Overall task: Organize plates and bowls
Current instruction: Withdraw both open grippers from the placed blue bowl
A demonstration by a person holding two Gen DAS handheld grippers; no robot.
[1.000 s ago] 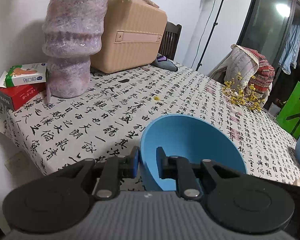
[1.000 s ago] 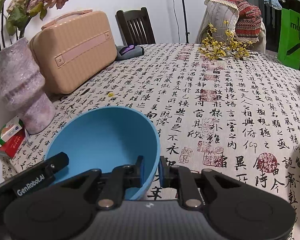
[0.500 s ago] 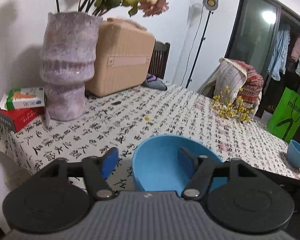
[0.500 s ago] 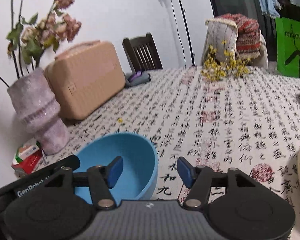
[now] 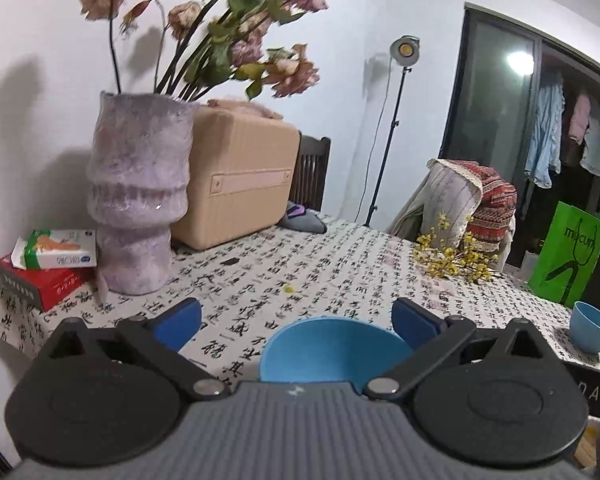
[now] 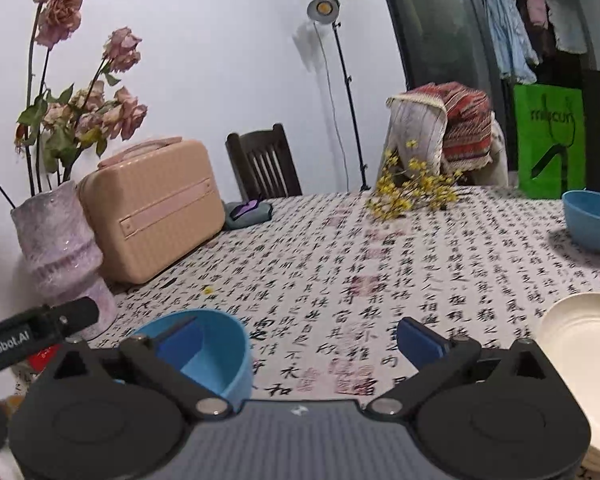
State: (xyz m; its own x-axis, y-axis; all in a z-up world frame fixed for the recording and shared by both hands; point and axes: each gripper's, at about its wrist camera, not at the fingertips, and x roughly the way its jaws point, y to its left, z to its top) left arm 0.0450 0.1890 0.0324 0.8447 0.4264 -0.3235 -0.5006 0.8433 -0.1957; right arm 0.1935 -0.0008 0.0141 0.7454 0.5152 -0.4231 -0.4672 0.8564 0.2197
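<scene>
White wall [image 5: 420, 80], lamp [image 5: 405, 49], seemingly dark window [image 5: 496, 120].

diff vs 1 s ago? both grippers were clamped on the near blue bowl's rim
Both let go: the left gripper and right gripper are opening, jaws now spread wide with nothing pressed between the pads. Both have pulled back and tipped up, so the near blue bowl shows lower and smaller, resting on the tablecloth. Unchanged: the bowl's spot, vase, beige case, far blue bowl.
</scene>
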